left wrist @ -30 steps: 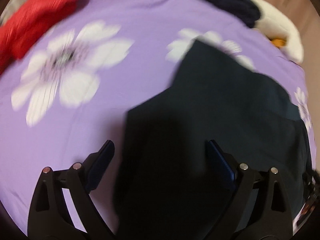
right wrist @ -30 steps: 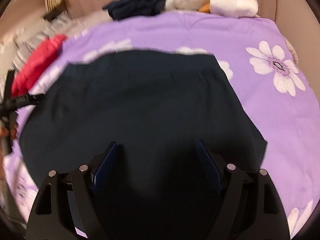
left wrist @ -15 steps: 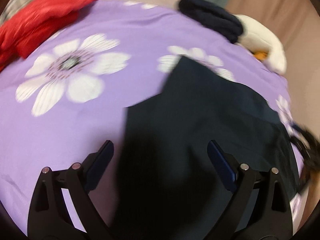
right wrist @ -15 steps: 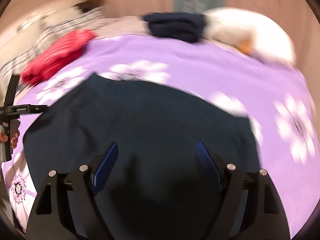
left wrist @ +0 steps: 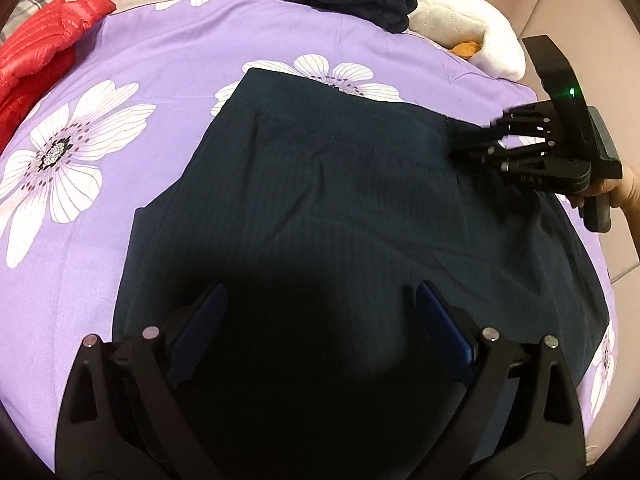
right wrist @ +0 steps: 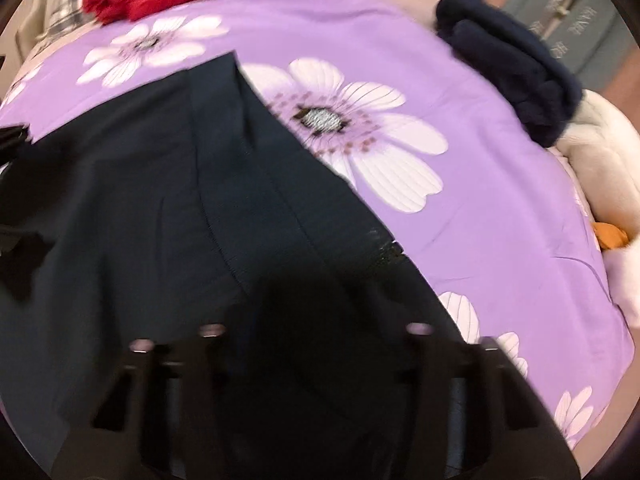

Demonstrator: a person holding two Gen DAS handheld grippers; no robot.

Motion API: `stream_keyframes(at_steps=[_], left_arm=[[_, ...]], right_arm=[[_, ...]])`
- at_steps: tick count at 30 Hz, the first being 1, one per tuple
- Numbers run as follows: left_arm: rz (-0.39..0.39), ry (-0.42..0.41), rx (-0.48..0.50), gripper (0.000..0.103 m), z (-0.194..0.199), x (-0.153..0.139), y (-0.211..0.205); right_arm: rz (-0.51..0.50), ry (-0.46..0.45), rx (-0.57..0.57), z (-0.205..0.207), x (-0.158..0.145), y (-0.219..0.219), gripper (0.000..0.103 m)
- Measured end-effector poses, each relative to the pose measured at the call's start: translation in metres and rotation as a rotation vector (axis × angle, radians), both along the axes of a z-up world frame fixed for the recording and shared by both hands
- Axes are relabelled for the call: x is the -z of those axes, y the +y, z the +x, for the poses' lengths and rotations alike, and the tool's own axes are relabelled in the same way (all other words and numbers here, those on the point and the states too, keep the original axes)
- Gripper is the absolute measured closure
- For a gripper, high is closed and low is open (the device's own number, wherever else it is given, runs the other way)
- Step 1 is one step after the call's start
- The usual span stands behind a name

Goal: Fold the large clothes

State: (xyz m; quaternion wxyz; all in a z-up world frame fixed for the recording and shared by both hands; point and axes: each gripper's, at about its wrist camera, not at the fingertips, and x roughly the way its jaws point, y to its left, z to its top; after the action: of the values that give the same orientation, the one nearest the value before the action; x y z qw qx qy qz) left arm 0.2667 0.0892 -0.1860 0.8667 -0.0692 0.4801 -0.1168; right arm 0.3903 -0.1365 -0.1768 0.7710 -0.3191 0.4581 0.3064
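Dark garment on purple floral sheet, right tongs closing

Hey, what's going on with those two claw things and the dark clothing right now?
Left gripper open, hovering over the dark garment. Right gripper closing at the garment's far corner, fabric between its jaws. Garment flat on purple sheet. Nothing in the way.
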Motion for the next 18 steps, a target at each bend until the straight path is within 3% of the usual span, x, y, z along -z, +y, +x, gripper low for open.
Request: stream_keyframes(at_steps=[1,3,5,7,9,14,16,18], left_arm=[[-0.005,0.002,-0.001,0.006,0.002,0.0,0.002],[-0.019,0.005,-0.009,0.006,0.002,0.0,0.004],[-0.02,0.009,-0.016,0.006,0.005,0.0,0.005],[-0.016,0.012,-0.026,0.006,0.008,0.001,0.003],[-0.016,0.022,-0.044,0.006,0.016,0.003,0.002],[-0.019,0.042,-0.06,0.006,0.034,0.001,-0.001],[-0.025,0.043,-0.045,0.006,0.039,-0.001,-0.006],[-0.026,0.034,-0.014,0.006,0.046,-0.005,-0.016]], right_arm=[[-0.017,0.007,-0.007,0.0,-0.001,0.0,0.095],[-0.032,-0.006,-0.029,-0.006,-0.004,0.0,0.099],[-0.061,-0.08,-0.039,-0.013,-0.008,0.002,0.099],[-0.064,-0.202,0.011,-0.01,-0.016,0.004,0.1],[-0.046,-0.261,0.066,-0.003,-0.02,0.004,0.1],[-0.065,-0.239,0.159,0.016,0.006,0.012,0.1],[0.014,-0.218,0.207,0.018,0.003,0.003,0.1],[0.104,-0.21,0.276,0.019,-0.009,-0.012,0.088]])
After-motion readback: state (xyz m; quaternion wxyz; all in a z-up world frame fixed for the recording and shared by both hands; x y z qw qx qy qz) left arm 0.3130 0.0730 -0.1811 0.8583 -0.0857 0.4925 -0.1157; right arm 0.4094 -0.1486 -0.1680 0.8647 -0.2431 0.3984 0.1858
